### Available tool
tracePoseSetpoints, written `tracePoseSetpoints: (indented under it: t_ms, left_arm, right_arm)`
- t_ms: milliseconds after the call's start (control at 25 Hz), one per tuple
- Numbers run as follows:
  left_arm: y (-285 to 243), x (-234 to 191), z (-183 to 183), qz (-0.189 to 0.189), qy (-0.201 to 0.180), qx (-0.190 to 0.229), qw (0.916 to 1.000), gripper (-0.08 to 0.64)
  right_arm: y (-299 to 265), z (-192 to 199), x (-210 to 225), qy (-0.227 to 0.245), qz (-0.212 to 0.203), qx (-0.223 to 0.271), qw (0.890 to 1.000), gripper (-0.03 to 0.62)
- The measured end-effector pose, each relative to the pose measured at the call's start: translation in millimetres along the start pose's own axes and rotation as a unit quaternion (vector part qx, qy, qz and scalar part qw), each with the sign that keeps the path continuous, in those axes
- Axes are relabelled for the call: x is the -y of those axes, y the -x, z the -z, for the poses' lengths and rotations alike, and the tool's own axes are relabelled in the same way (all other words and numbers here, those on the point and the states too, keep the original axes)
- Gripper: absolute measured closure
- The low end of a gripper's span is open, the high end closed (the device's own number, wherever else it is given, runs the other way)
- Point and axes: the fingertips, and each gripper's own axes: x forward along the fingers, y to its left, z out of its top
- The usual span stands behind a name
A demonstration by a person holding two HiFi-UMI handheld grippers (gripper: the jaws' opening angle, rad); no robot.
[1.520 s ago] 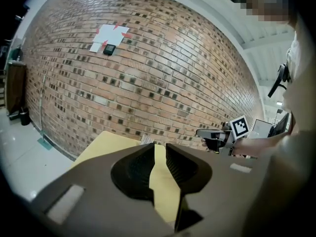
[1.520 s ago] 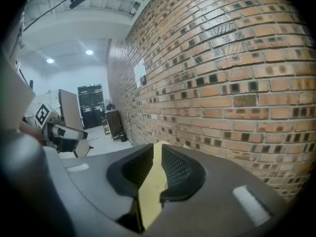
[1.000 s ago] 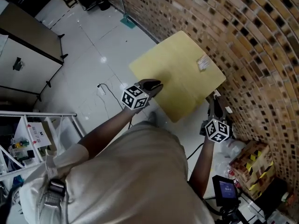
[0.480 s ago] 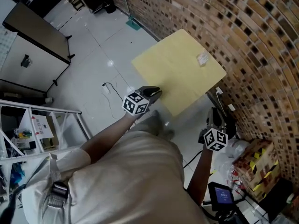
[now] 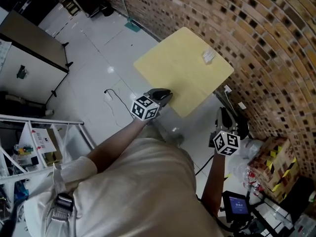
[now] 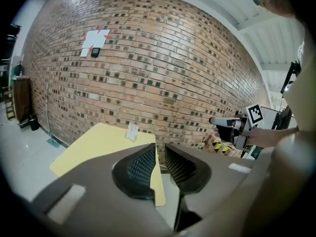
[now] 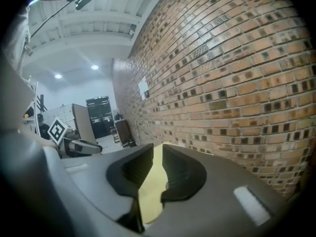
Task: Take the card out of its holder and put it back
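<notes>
The card holder (image 5: 208,56) stands at the surface's (image 5: 173,68) far edge by the brick wall (image 5: 261,38), straight ahead of the left gripper (image 5: 164,94); its jaws and the right gripper's (image 5: 225,116) stand slightly apart, empty.

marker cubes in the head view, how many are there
2. One cube is on the left gripper, by the table's near edge. The other cube is on the right gripper, off the table's right edge. None seems hidden.

Pale card holder (image 5: 208,56) on yellow table (image 5: 168,70)
</notes>
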Motion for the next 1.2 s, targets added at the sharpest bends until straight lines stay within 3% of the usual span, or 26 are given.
tracePoseSetpoints:
  t_ms: [160,400,560,760,1040,1200]
  left_arm:
    - [-6,11,-9,0.041,0.002,0.011,0.9991,0.482]
    - [8,-2,-30,0.09,-0.027,0.016,0.9954,0.482]
    - [27,-24,-48,0.109,-0.038,0.028,0.9929,0.482]
    - [44,-61,-57,0.124,-0.047,0.031,0.9907,0.482]
    - [62,-101,-54,0.148,-0.05,0.027,0.9874,0.483]
    - [65,-119,-51,0.16,-0.057,0.023,0.9851,0.483]
  right_arm:
    - [3,-6,-10,0.0,0.015,0.01,1.0,0.533]
    - [-10,-18,-43,-0.028,0.035,0.04,0.998,0.532]
    - [-22,-27,-71,-0.037,0.044,0.056,0.997,0.531]
    - [-40,-25,-105,-0.04,0.052,0.045,0.997,0.462]
    - [-48,-14,-144,-0.045,0.091,0.042,0.994,0.46]
    - [-61,-5,-162,-0.019,0.11,0.028,0.993,0.46]
